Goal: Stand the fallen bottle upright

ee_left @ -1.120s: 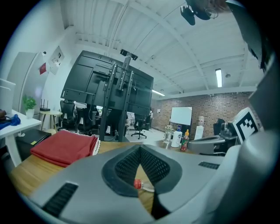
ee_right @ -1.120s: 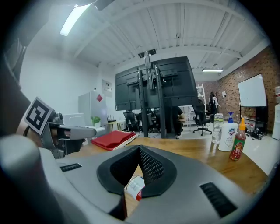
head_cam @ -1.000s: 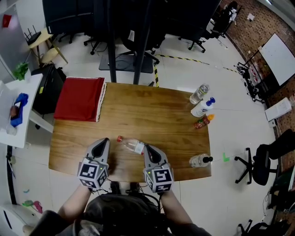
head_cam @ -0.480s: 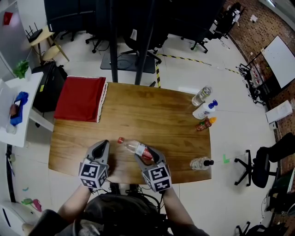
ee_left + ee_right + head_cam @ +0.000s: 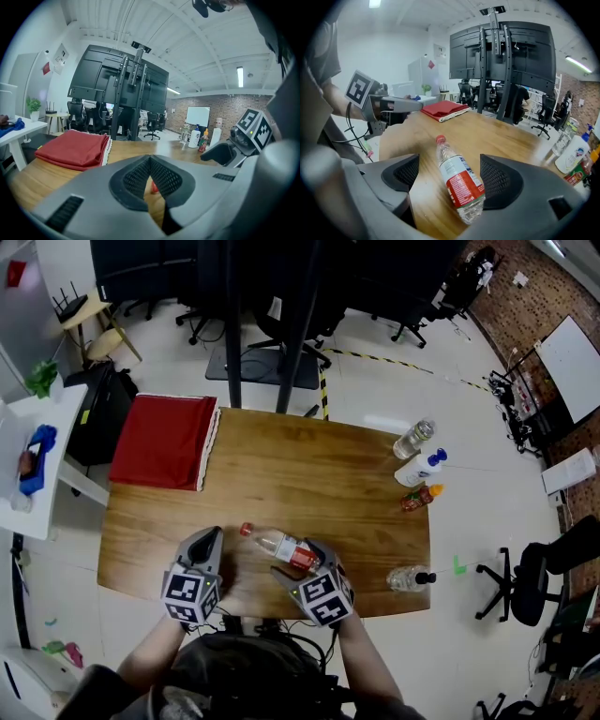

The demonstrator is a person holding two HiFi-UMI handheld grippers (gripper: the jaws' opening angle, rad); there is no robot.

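A clear plastic bottle (image 5: 278,545) with a red cap and a red-and-white label lies on its side on the wooden table (image 5: 309,474), near the front edge, cap to the left. My right gripper (image 5: 298,565) tilts down over its base end. Its jaws are opening, and in the right gripper view the bottle (image 5: 459,183) lies between the pads (image 5: 499,182) without being pressed. My left gripper (image 5: 207,541) hovers shut just left of the cap, holding nothing. In the left gripper view its pads (image 5: 133,180) meet at the tip, and the red cap (image 5: 154,187) shows behind them.
A folded red cloth (image 5: 164,442) hangs over the table's back left corner. At the right edge stand a clear bottle (image 5: 412,439), a white blue-capped bottle (image 5: 419,468) and a small orange-capped one (image 5: 415,498). Another clear bottle (image 5: 409,577) lies near the front right corner.
My right gripper has dipped and rolled, and its jaws have gone from shut to spread around the bottle's base end. The left gripper has sunk only slightly.
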